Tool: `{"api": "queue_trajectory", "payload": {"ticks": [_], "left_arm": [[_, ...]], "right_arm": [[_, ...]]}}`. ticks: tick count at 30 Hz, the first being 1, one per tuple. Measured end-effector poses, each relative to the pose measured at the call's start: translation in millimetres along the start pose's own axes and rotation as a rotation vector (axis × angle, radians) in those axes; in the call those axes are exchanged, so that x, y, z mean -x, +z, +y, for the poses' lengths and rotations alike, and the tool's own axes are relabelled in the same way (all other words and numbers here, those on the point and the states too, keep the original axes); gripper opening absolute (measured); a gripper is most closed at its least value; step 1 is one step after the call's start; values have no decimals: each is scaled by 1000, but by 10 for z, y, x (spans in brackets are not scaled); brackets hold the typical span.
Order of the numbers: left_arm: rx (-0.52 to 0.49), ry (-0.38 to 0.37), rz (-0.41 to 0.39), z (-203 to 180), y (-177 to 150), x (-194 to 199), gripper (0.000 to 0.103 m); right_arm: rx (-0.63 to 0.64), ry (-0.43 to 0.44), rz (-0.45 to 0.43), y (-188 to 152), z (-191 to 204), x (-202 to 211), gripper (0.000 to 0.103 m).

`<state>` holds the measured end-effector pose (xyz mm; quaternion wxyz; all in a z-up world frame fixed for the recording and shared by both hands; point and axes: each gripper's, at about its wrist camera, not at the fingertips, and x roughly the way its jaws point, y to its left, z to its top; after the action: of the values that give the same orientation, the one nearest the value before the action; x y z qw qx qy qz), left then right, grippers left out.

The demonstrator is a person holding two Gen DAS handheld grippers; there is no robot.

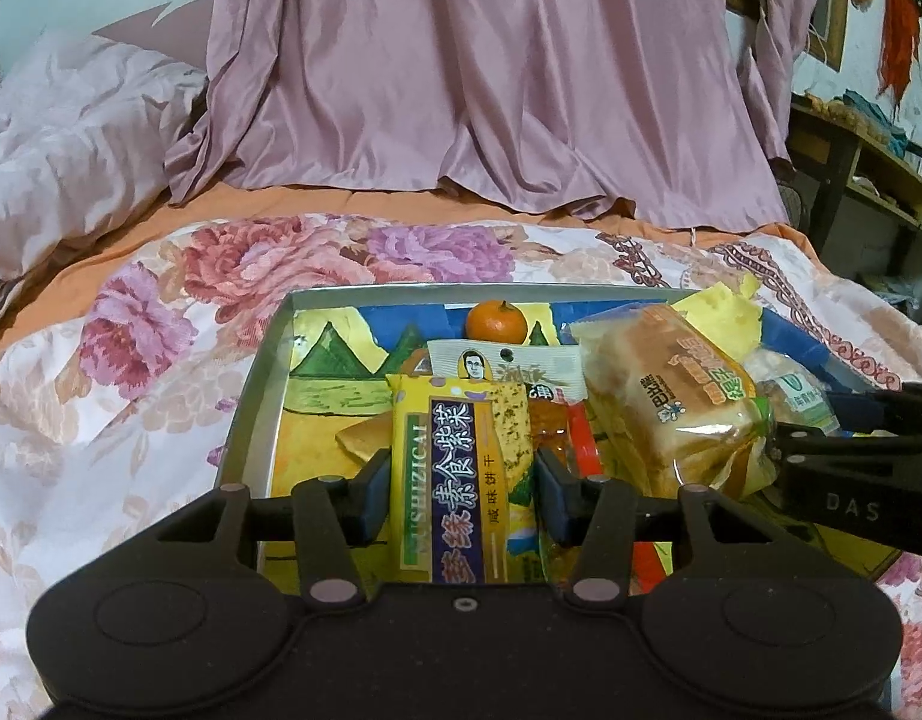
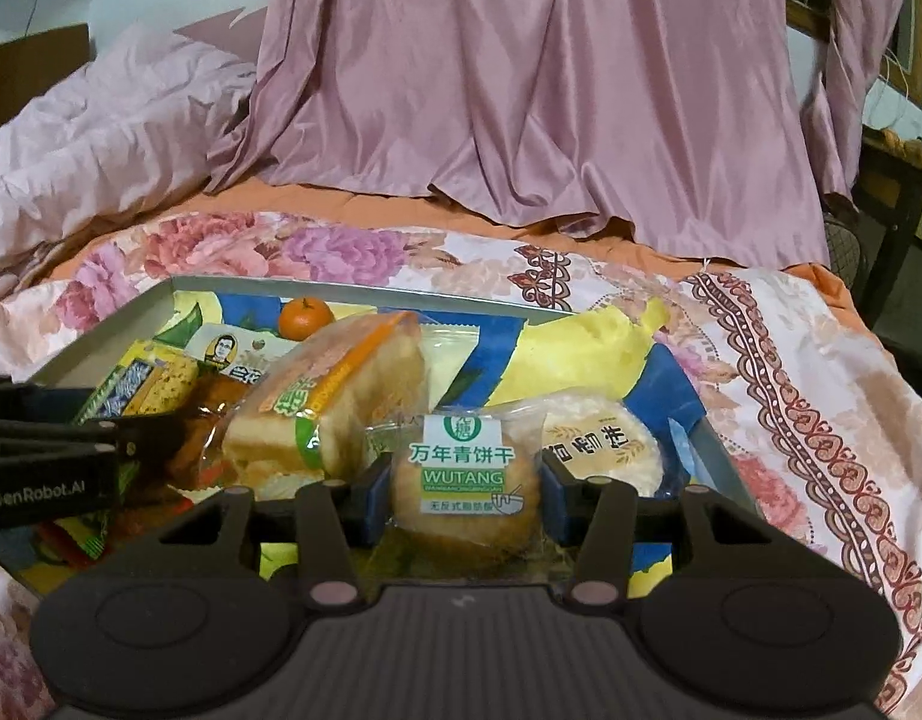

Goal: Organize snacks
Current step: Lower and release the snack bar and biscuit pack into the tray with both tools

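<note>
The left claw (image 1: 461, 480) squeezes the yellow cracker pack (image 1: 452, 480) and the right claw (image 2: 466, 480) squeezes the round biscuit pack (image 2: 463, 480), both at 6 o'clock in the tray (image 1: 263, 360), so either slippery pack could slide out or get crushed.

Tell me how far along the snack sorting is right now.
Done: the tangerine, bread pack and white snack packet already lie in the tray. In hand: the left hand-held gripper is closed on the yellow cracker pack, the right hand-held gripper on the round Wutang biscuit, both over the tray. Left: setting these down; the snacks still overlap untidily.
</note>
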<state>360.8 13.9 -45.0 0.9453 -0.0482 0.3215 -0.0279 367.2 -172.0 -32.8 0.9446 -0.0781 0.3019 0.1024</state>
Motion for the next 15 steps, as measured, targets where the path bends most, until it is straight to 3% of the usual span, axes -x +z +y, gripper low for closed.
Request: {"api": "queue_trajectory", "payload": {"ticks": [7, 9, 11, 15], "left_arm": [[-4, -5, -11, 5, -59, 33, 66], [-13, -12, -11, -13, -63, 46, 73], [-16, -16, -19, -26, -62, 69, 87], [-6, -33, -26, -20, -61, 85, 95]], "right_arm": [[23, 1, -30, -37, 0, 103, 60], [26, -2, -32, -51, 3, 118, 65], [18, -7, -36, -62, -1, 137, 70], [21, -14, -52, -91, -26, 180, 83]]}}
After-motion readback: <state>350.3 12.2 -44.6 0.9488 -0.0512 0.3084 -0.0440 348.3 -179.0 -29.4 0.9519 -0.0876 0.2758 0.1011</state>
